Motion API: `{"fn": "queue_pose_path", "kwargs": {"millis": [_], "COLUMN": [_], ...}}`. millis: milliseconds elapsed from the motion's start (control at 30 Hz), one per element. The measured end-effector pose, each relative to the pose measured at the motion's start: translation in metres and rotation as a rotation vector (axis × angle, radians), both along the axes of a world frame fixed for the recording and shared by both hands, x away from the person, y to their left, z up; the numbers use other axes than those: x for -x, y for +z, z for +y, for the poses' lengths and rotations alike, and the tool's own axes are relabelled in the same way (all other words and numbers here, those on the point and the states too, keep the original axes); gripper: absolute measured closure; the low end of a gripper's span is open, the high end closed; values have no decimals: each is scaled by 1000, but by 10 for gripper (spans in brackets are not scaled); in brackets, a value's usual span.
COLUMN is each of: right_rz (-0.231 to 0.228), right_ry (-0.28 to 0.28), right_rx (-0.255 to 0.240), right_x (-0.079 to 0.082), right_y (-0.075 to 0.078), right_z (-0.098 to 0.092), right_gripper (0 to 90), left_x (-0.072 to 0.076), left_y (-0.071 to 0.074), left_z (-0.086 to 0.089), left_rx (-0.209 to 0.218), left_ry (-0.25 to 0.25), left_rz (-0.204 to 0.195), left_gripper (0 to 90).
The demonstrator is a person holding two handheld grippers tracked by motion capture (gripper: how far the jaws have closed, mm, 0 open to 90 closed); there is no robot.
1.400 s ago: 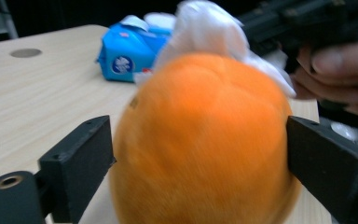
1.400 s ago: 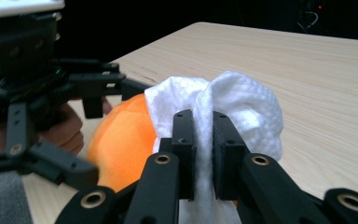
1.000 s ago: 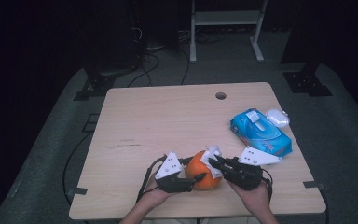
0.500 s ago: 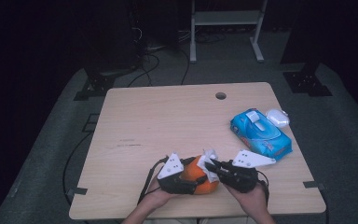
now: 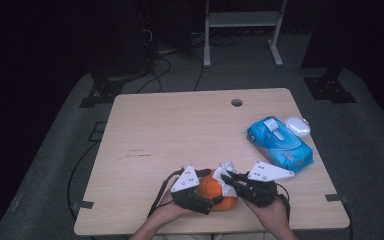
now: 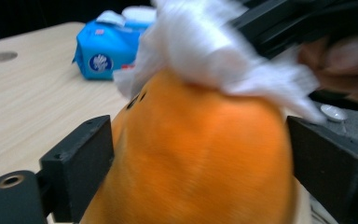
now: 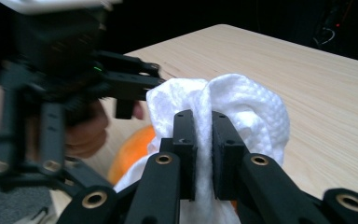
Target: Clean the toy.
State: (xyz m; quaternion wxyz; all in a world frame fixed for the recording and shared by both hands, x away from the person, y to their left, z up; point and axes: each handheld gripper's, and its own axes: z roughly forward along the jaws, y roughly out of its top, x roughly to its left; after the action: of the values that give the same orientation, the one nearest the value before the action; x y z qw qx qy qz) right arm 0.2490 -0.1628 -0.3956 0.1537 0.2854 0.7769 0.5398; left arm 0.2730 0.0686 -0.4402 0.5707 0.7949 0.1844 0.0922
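The pale wooden counter (image 5: 180,135) lay mostly bare. At its near edge sat an orange fruit (image 5: 215,189), rounded, firm and smooth by the look of it, likely to roll or slip unless gripped across its widest part. The left claw (image 5: 215,199) stood around it there; its jaws had just been opening, and in the left gripper view they flanked the fruit (image 6: 191,163) at their widest, so loosely I could not tell whether the pads pressed. On top lay a white wipe (image 7: 242,107), soft, limp and light, best pinched by a fold, which was how the right claw (image 7: 204,135) had it, jaws closed tight. Well off to the far right lay a blue wipes pack (image 5: 279,144) and a small white object (image 5: 298,126), neither obstructing anything.
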Motion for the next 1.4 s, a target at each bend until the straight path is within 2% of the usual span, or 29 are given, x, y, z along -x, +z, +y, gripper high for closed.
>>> {"fn": "queue_pose_path", "kwargs": {"millis": [67,167,200,267,300,333,400,433,467,600,633,667,700,800,867,933,1000,1067,1133,1200,1233,1267,1300,1333,1400], "right_rz": [-8,-46,-47,-36,-34,-28,13,40,45,10,-3,-5,4,31,42,64,44,23,46,67,92,111,115,116,131], "right_ry": [17,29,24,4,-13,-34,-54,-52,-53,-1,7,5,6,-18,-35,-34,-16,-8,-19,-50,-51,-43,-37,-26,7], "right_rx": [16,59,58,25,25,32,19,-1,-7,-2,22,37,32,13,8,-17,6,33,22,19,9,4,14,25,18], "right_x": [5,9,8,3,0,-3,-10,-12,-12,-3,-1,-1,-3,-9,-10,-11,-5,-3,-6,-10,-11,-10,-7,-4,0], "right_y": [3,5,7,9,9,7,-1,-5,-7,0,1,0,-2,-7,-10,-10,-8,-7,-8,-11,-13,-15,-17,-18,-21], "right_z": [8,16,15,6,1,-3,-11,-12,-11,2,7,8,6,-4,-8,-11,-4,-2,-9,-19,-23,-26,-27,-28,-30], "right_gripper": [810,810,811,809,809,809,808,808,809,809,809,809,810,810,809,809,808,808,808,806,806,806,806,806,806], "left_x": [2,12,14,15,16,14,11,10,11,16,18,18,18,12,8,7,8,10,14,17,19,18,17,14,7], "left_y": [-1,6,8,12,13,13,11,10,9,7,6,6,7,10,10,6,4,3,3,2,3,6,10,13,16], "left_z": [0,-4,-4,-3,-2,0,2,2,0,-8,-10,-10,-9,-1,2,3,3,4,4,3,3,3,4,6,8], "left_rx": [-18,-69,-71,-85,-97,-109,-106,-114,-113,-133,-137,-135,-130,-76,-81,-87,-103,-102,-111,-113,-112,-100,-61,-32,-22], "left_ry": [-7,20,31,67,92,107,103,101,101,73,66,62,56,53,68,62,56,53,43,13,-5,-20,-25,-14,27], "left_rz": [-17,-120,-142,-193,-217,-225,-186,-184,-182,-190,-195,-192,-187,-130,-112,-105,-105,-93,-86,-75,-75,-70,-55,-45,-36], "left_gripper": [153,314,350,380,384,384,374,364,354,342,333,321,311,256,205,245,281,301,312,309,299,291,273,250,222]}}
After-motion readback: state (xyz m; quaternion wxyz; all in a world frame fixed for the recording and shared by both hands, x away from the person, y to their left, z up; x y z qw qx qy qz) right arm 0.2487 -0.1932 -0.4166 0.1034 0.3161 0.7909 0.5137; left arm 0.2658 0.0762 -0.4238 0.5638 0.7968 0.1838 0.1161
